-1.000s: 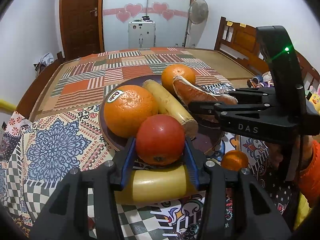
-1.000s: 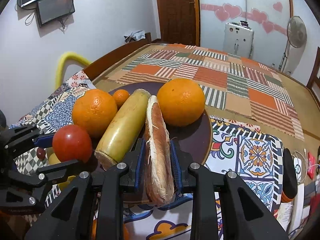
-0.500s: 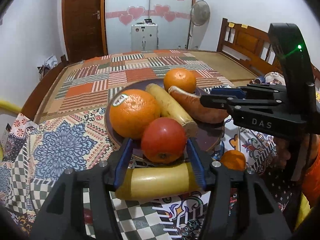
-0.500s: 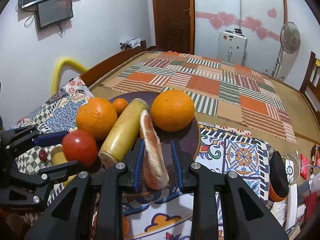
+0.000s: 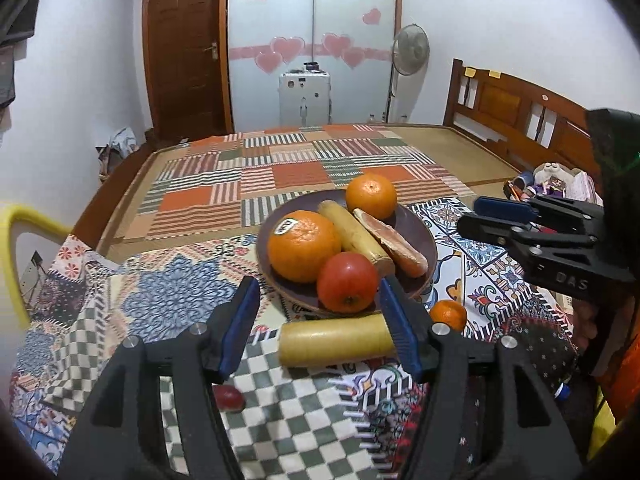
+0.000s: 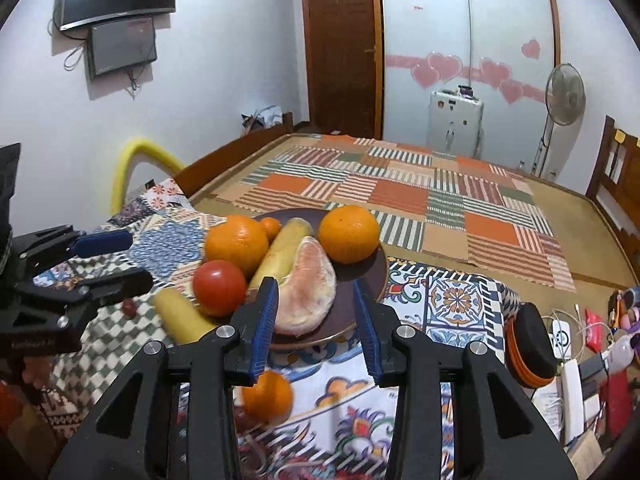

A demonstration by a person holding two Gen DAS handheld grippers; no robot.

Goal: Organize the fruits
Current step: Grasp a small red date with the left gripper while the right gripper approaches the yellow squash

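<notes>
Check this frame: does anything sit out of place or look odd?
Yes. A yellow cylinder, a small orange and a small dark red fruit lie on the cloth, off the plate. On the plate, a peeled pomelo segment lies bare.

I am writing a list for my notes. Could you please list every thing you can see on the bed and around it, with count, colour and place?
plate: 1, dark brown, on the patterned cloth
oranges: 2, orange, on the plate
tomato: 1, red, front of the plate
yellow sticks: 2, one on the plate, one on the cloth before it
grapefruit piece: 1, pink, on the plate
small oranges: 2 seen, one beside the plate, one behind the fruits
small red fruit: 1, on the checked cloth
fan: 1, white, by the far wall
screens: 2, dark, on the wall
left hand-held gripper: black and blue, open, empty
right hand-held gripper: black and blue, open, empty
</notes>
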